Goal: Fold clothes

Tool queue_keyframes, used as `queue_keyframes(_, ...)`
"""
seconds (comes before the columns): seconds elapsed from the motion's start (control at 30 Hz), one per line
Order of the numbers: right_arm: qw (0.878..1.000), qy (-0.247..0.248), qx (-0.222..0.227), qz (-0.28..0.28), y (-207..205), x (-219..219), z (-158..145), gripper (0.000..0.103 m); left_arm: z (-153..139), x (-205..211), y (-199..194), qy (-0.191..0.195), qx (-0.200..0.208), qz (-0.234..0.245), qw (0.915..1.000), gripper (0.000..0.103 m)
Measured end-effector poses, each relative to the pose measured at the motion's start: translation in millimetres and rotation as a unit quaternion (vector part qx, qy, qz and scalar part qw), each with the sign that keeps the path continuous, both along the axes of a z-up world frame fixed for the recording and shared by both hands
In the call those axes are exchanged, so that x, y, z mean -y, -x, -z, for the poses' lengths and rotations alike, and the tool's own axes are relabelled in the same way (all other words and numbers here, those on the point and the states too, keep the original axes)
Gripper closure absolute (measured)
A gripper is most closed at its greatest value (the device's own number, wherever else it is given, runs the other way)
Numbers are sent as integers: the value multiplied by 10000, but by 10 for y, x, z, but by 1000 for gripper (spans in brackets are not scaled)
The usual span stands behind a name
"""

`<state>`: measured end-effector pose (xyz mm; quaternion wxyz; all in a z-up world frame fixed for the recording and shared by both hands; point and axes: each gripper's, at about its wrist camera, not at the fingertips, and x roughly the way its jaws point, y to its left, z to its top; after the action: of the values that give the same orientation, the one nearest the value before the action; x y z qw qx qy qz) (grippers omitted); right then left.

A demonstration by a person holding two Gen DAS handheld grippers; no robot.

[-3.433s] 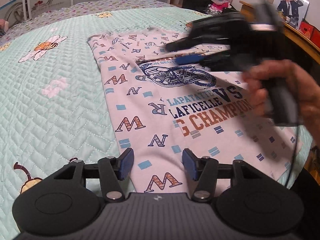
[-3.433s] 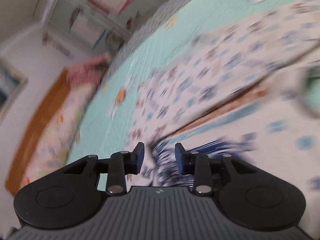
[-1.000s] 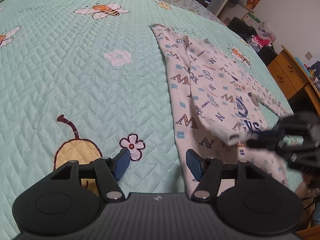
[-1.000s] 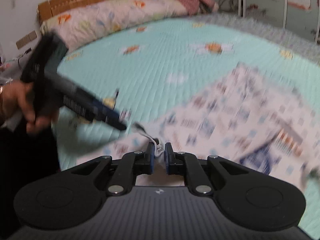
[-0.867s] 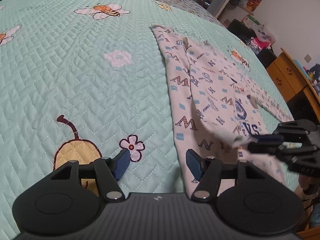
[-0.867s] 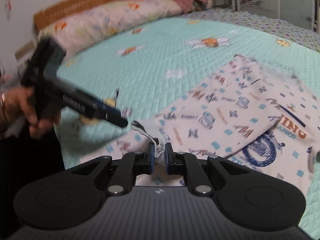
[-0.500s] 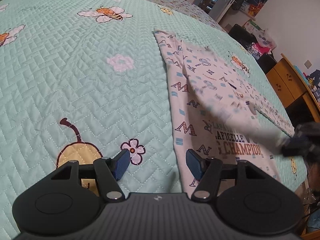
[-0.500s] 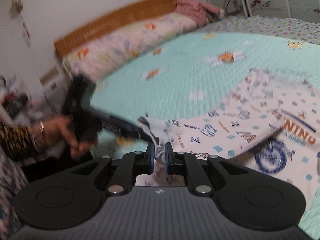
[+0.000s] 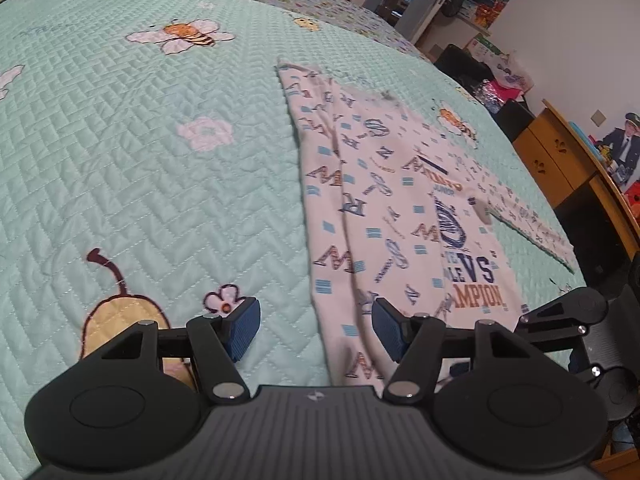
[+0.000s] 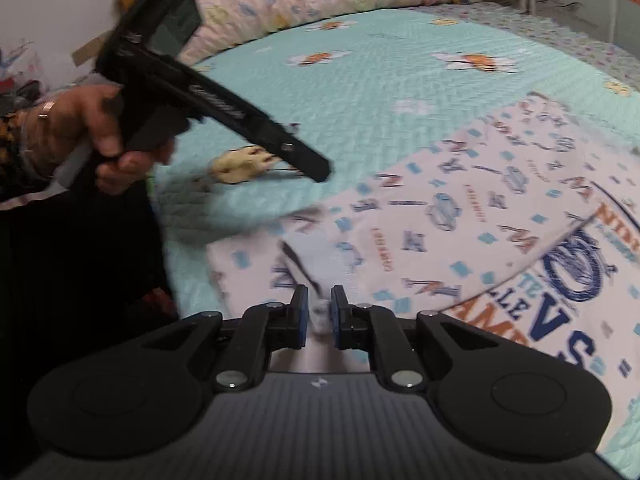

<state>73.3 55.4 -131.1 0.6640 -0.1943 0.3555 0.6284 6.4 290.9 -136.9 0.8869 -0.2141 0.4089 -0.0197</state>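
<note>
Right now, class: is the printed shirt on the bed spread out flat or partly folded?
Partly folded. One sleeve lies folded across the shirt front, covering part of the printed lettering; the other sleeve lies stretched out on the quilt.

The left tongs (image 9: 316, 330) hang with jaws wide apart and empty, gripped by the left hand (image 10: 100, 136). The right tongs (image 10: 319, 314) stand nearly closed, pinching fabric.
</note>
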Motion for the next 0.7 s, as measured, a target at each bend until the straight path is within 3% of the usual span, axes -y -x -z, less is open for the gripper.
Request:
queue_keyframes(0.13,9996,195,114,-143,99,-30,105,90,-5,69,-14,-20,15,89,10000,38)
queue_keyframes(0.33,9944,-356,-904,418,-121,139,44,89,-147,168,-71,109,385,245,9989,38)
queue_keyframes(0.43,9812,-810,-1450,988,-324,242,5,88,-215,266,-168,279,662,414,9966,38)
queue_keyframes(0.47,9758,-839,-1637,1185,-397,263,32,86,-176,305,-206,261,614,464,9967,38)
queue_keyframes(0.53,9680,-434,-1839,1649,-513,273,208,73,-57,385,-283,180,430,555,9974,38)
queue_keyframes(0.6,9623,-206,-1964,1871,-567,319,367,76,153,471,-337,36,-96,751,9971,39)
queue_keyframes(0.7,9464,-471,-2431,2073,-644,477,373,75,200,568,-234,-334,62,986,9945,38)
